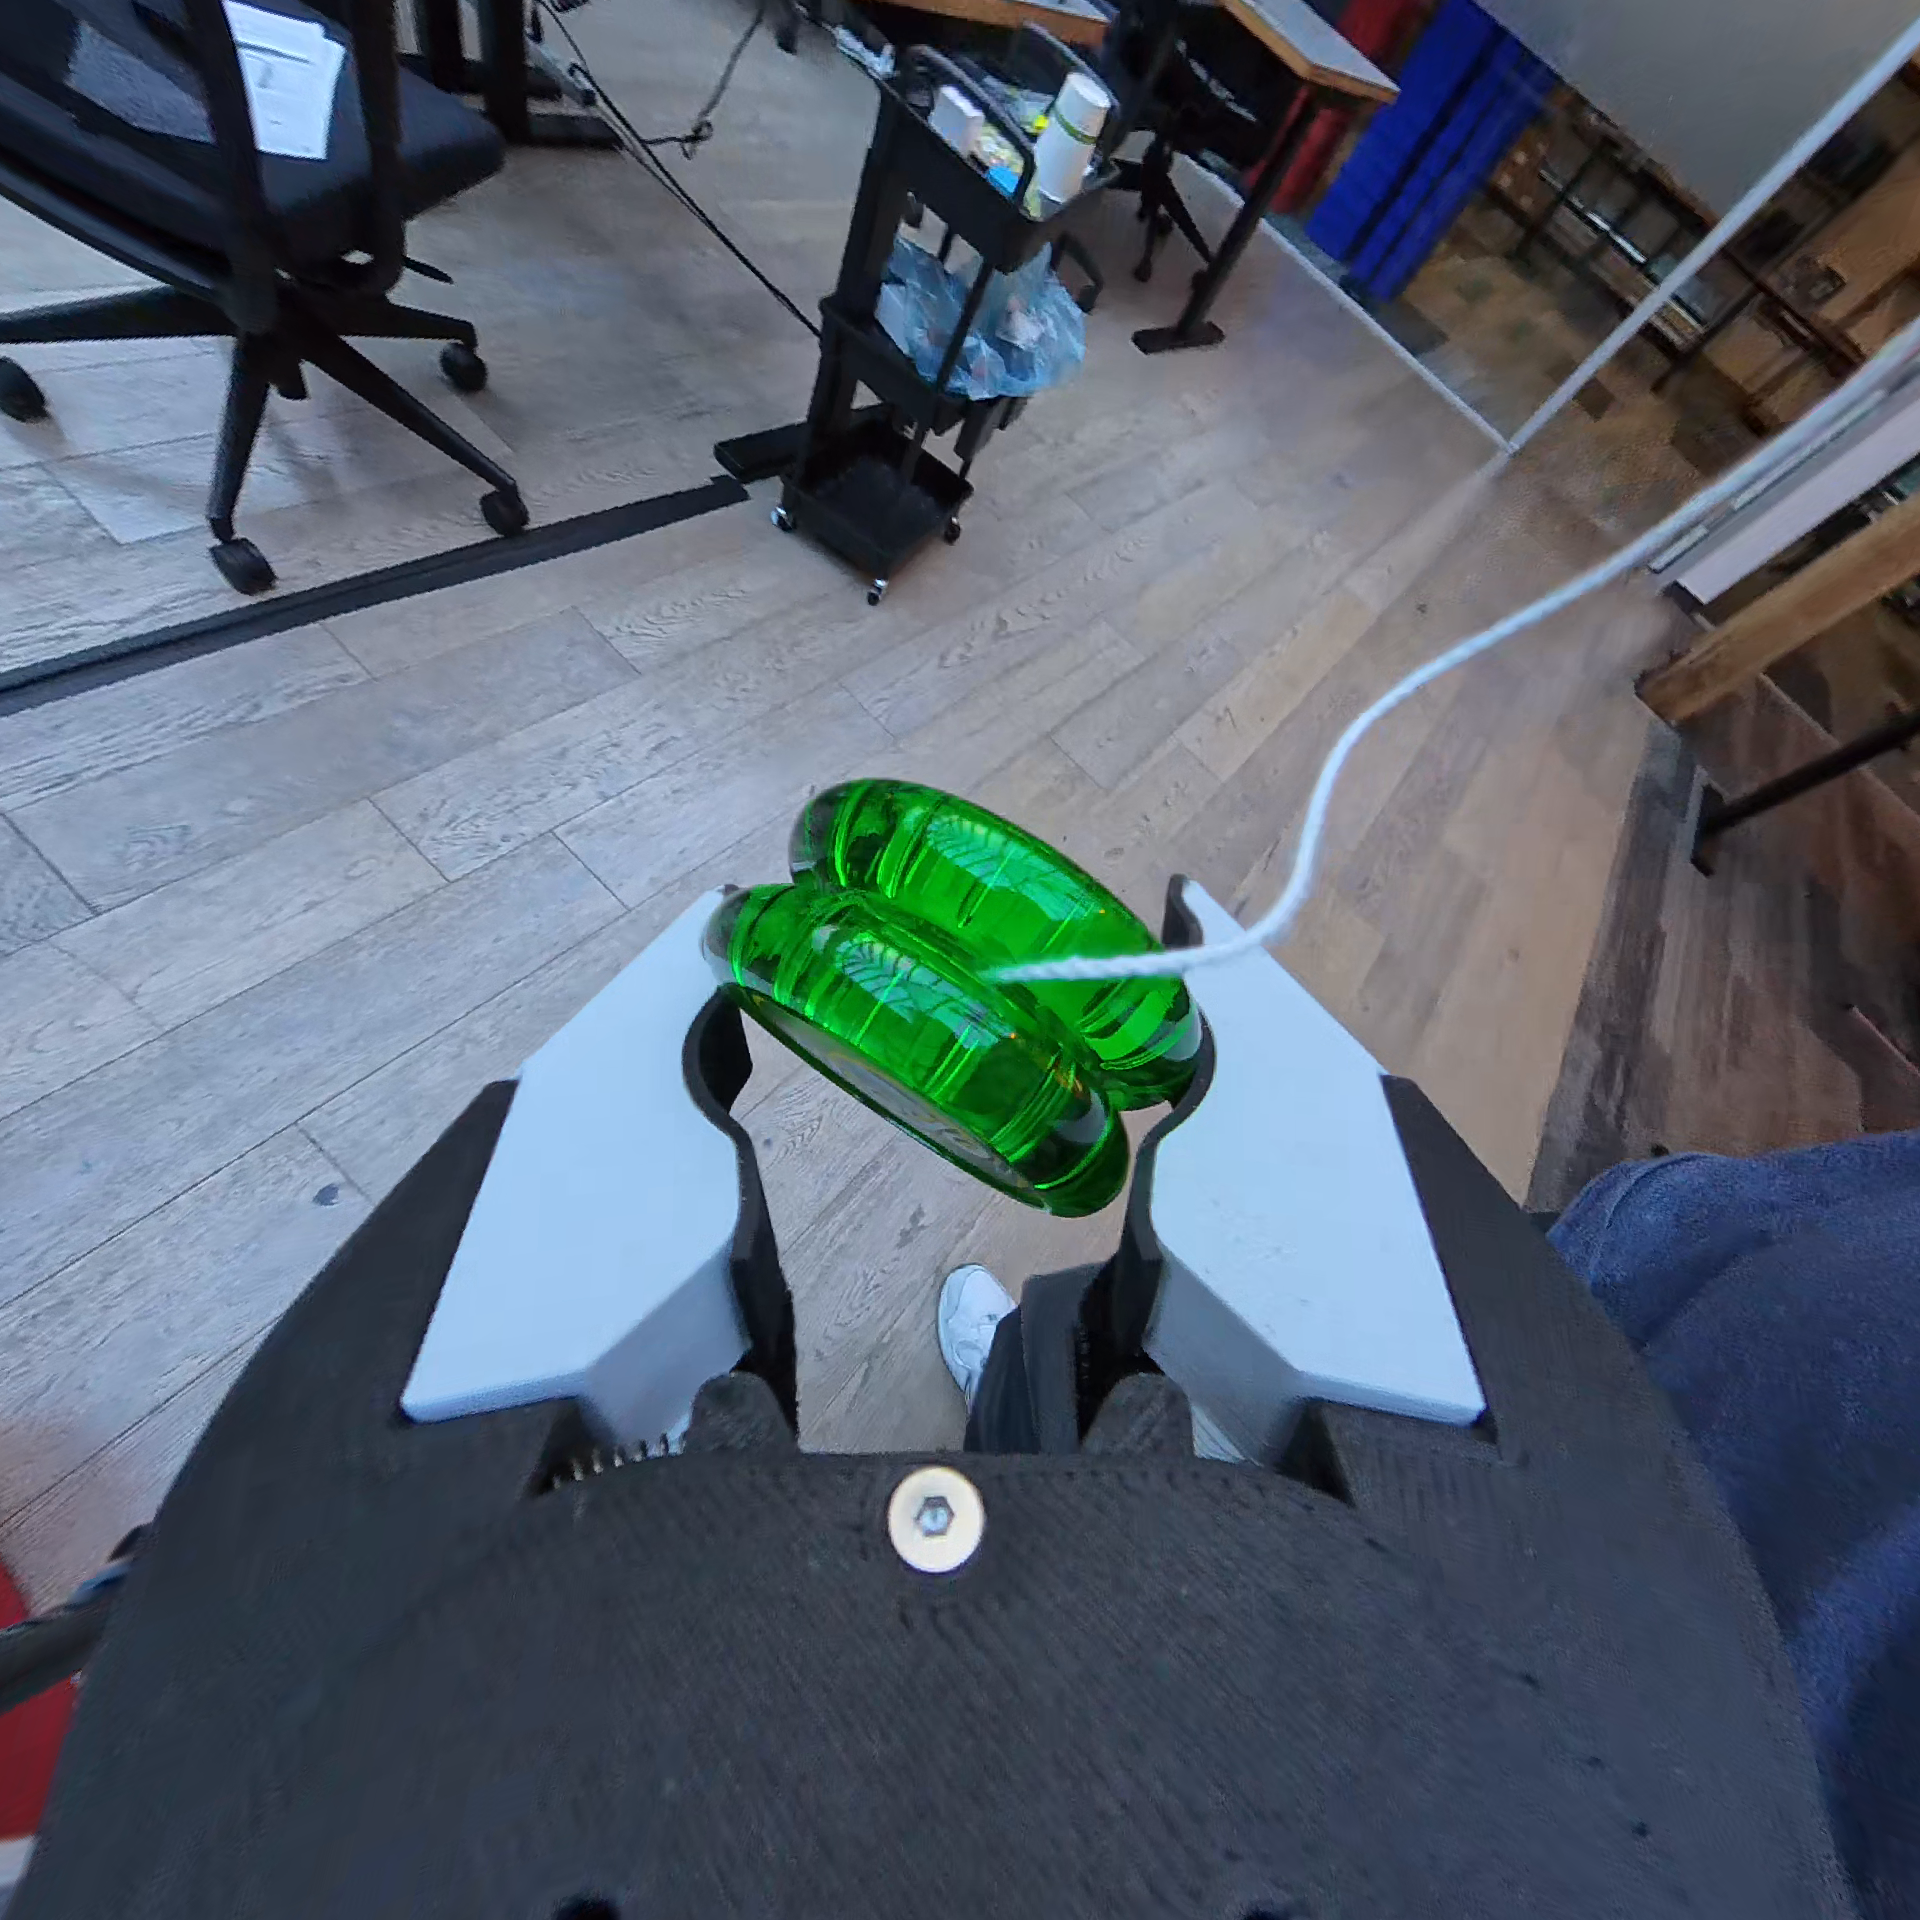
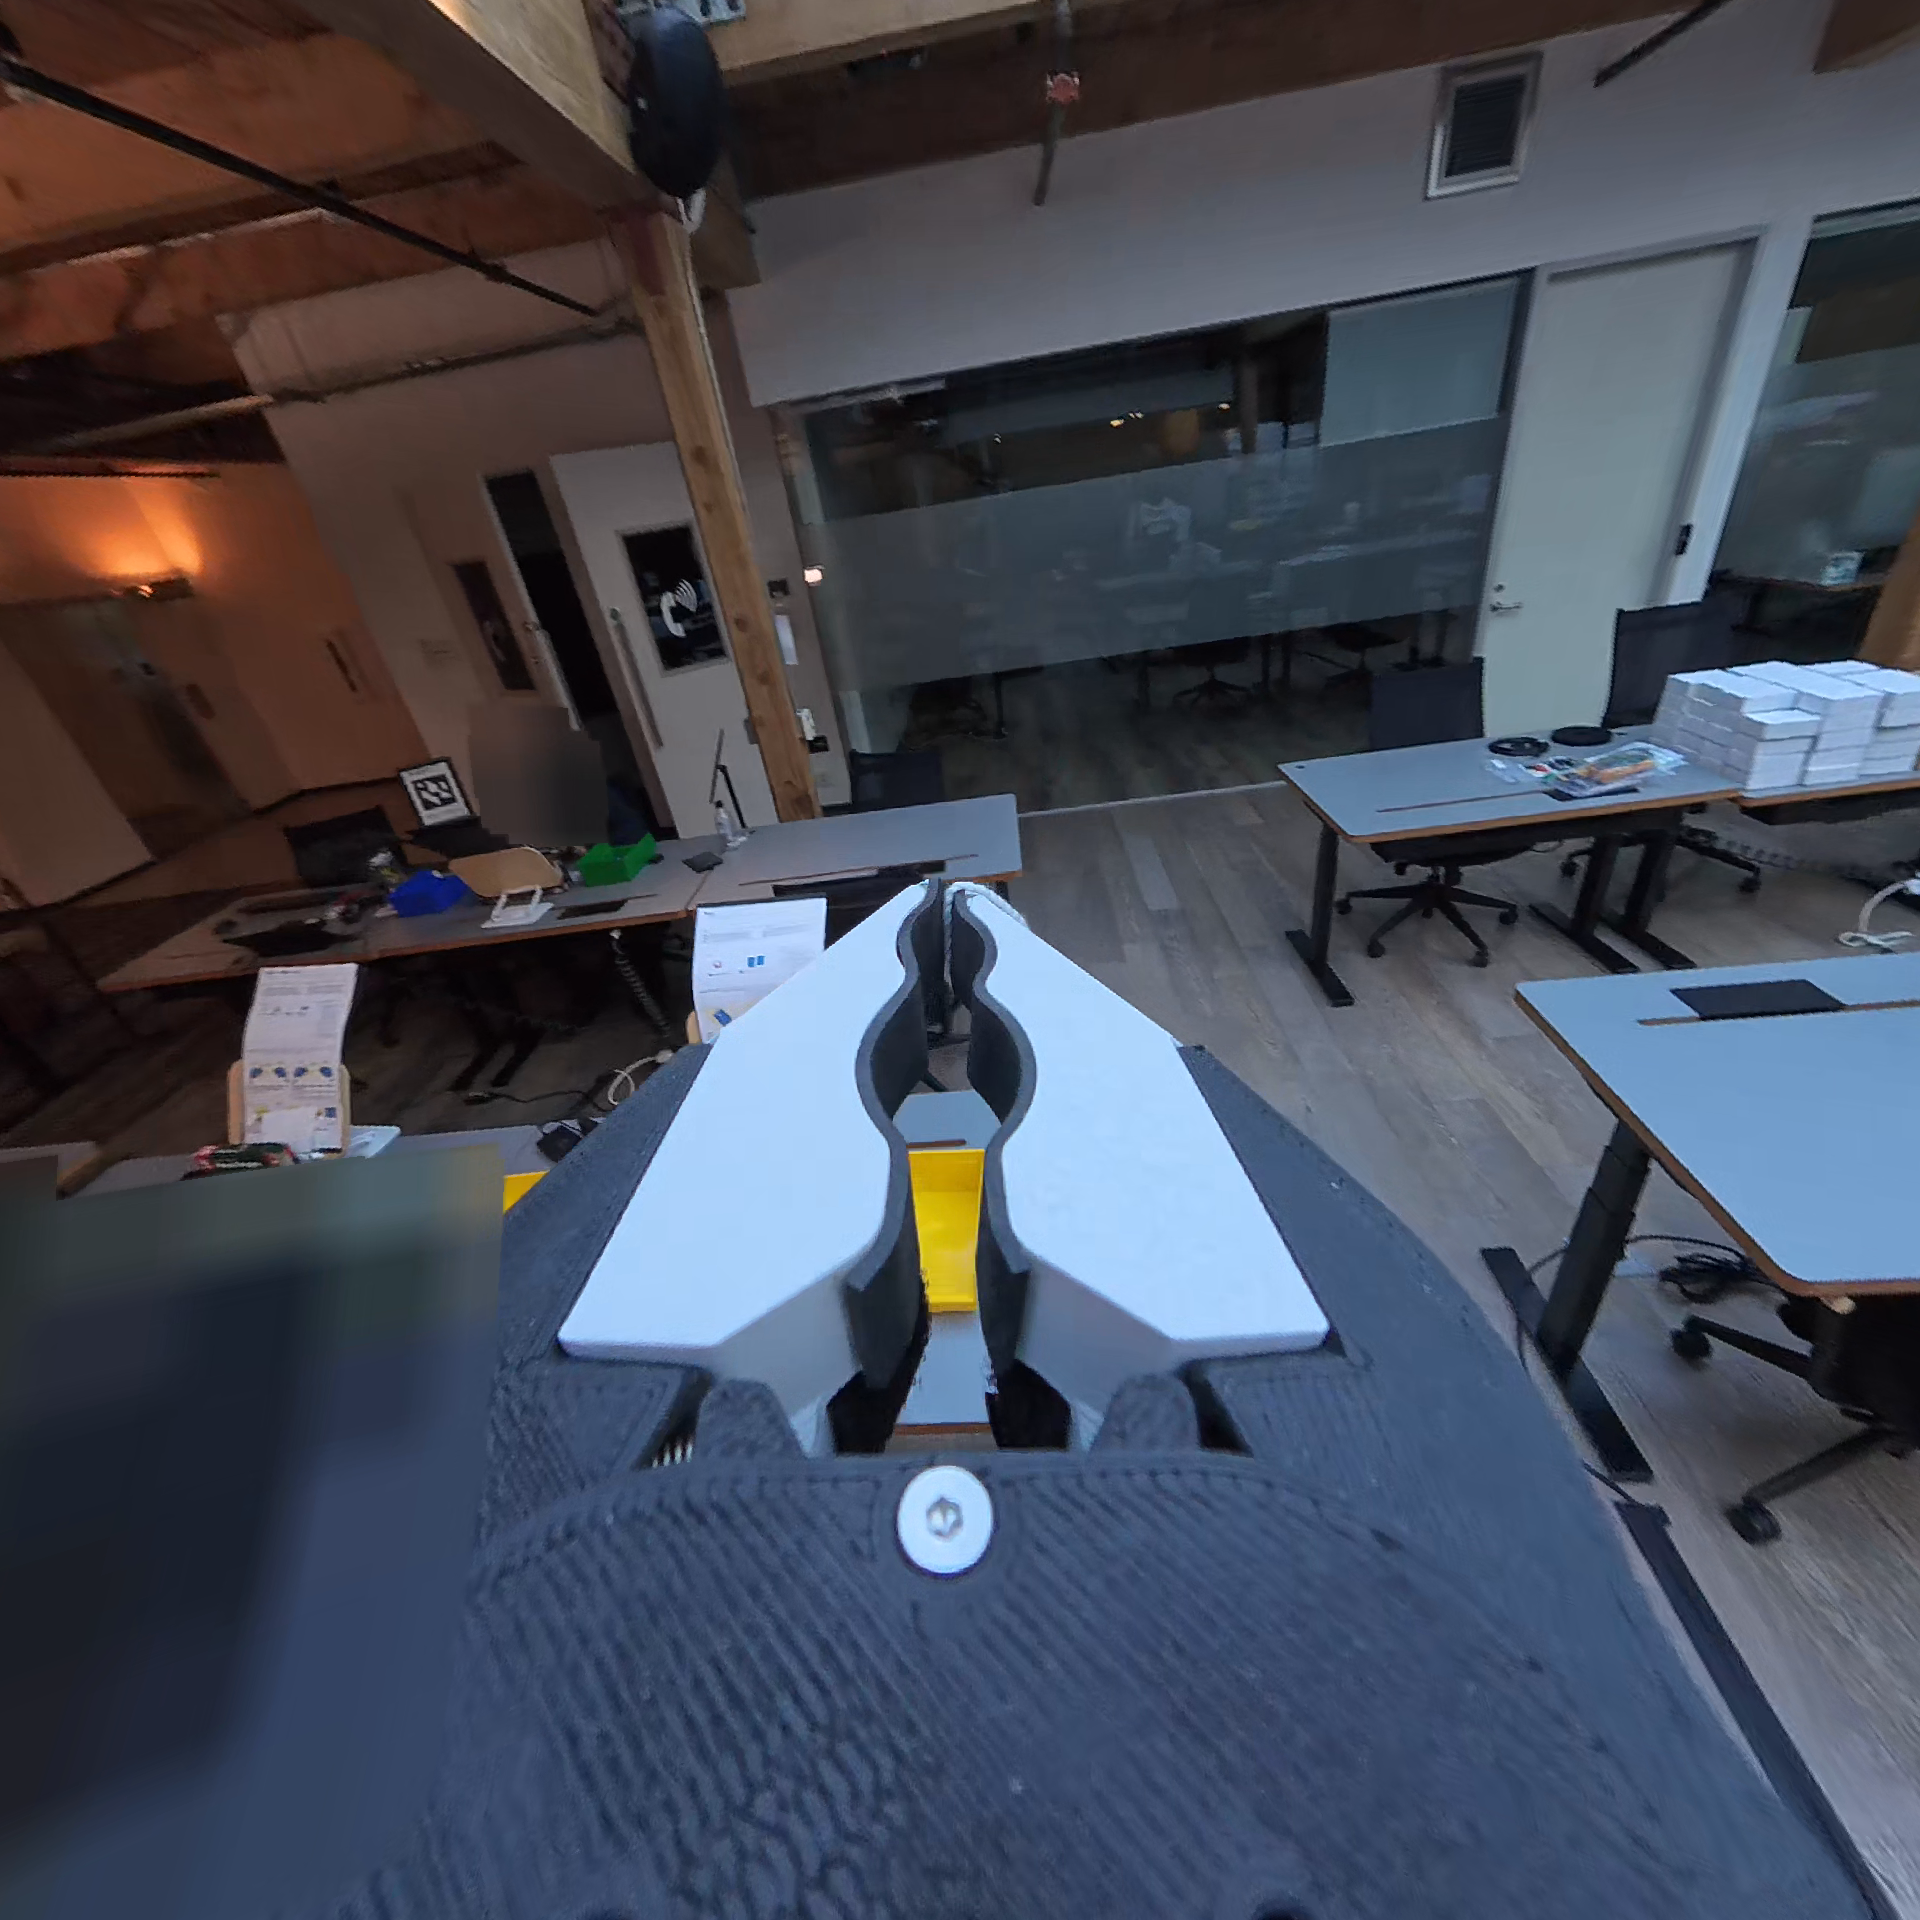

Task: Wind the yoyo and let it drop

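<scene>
Between the two pale fingers of our left gripper [image 1: 956, 956] sits the green yoyo [image 1: 961, 992], clamped across its two translucent halves and tilted, its groove facing up toward the camera. From that groove a white string [image 1: 1340, 748] leaves, bends over the right finger and runs up and away to the upper right, out of the picture. Below us lies a wood-plank floor [image 1: 416, 831]; a black office chair [image 1: 260, 260] stands at the upper left and a black rolling cart [image 1: 935, 312] with clutter on its shelves stands beyond the yoyo. A blue sleeve [image 1: 1766, 1351] shows at the right edge, and a white shoe [image 1: 971, 1325] appears under the fingers.

From our right wrist view, the right gripper [image 2: 948, 899] has its fingers pressed nearly together at the tips, and a bit of white cord [image 2: 982, 899] shows pinched there. We look across an office with grey desks [image 2: 1766, 1122], a wooden post [image 2: 717, 520] and glass partitions [image 2: 1143, 540]. A stack of white boxes [image 2: 1787, 717] rests on a far desk.
</scene>
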{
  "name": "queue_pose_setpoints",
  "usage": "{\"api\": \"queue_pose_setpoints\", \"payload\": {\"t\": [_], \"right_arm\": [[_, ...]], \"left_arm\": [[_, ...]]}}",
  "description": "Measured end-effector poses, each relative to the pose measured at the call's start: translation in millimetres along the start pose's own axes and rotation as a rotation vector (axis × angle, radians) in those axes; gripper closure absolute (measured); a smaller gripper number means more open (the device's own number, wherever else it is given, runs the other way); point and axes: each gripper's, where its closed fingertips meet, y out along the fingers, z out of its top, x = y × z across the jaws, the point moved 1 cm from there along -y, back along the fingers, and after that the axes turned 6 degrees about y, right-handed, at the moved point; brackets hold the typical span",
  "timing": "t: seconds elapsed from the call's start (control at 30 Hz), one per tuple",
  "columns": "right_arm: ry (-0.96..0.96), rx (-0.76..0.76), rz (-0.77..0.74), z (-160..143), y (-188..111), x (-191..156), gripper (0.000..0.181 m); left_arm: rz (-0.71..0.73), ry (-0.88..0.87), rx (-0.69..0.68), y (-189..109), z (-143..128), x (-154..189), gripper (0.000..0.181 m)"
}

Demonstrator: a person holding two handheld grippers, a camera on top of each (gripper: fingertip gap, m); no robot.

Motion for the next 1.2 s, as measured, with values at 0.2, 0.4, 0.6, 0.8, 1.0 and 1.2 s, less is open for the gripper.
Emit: {"api": "queue_pose_setpoints", "payload": {"t": [0.2,0.4,0.6,0.8,1.0,1.2], "right_arm": [[0.048,0.053,0.010,7.1,-2.9,28.6,0.181],[0.064,0.053,-0.063,-1.6,-15.3,60.6,0.181],[0.097,0.017,-0.174,-29.7,-38.2,103.1,0.181],[0.133,-0.021,-0.341,-98.2,-92.2,158.1,0.181],[0.154,-0.134,-0.528,-225.2,-160.5,210.1,0.181],[0.198,-0.230,-0.629,-383.2,-205.5,237.7,0.181]], "left_arm": [[0.078,0.045,0.001,-21.1,13.7,-10.2,0.102],[0.081,0.047,0.022,-24.6,17.7,-10.6,0.102],[0.080,0.081,0.057,-37.8,43.9,-14.1,0.102],[0.077,0.211,0.091,-76.1,109.0,-13.5,0.103],[0.000,0.407,0.134,-104.0,180.5,13.5,0.103],[-0.103,0.520,0.099,-103.8,221.2,41.0,0.103]]}}
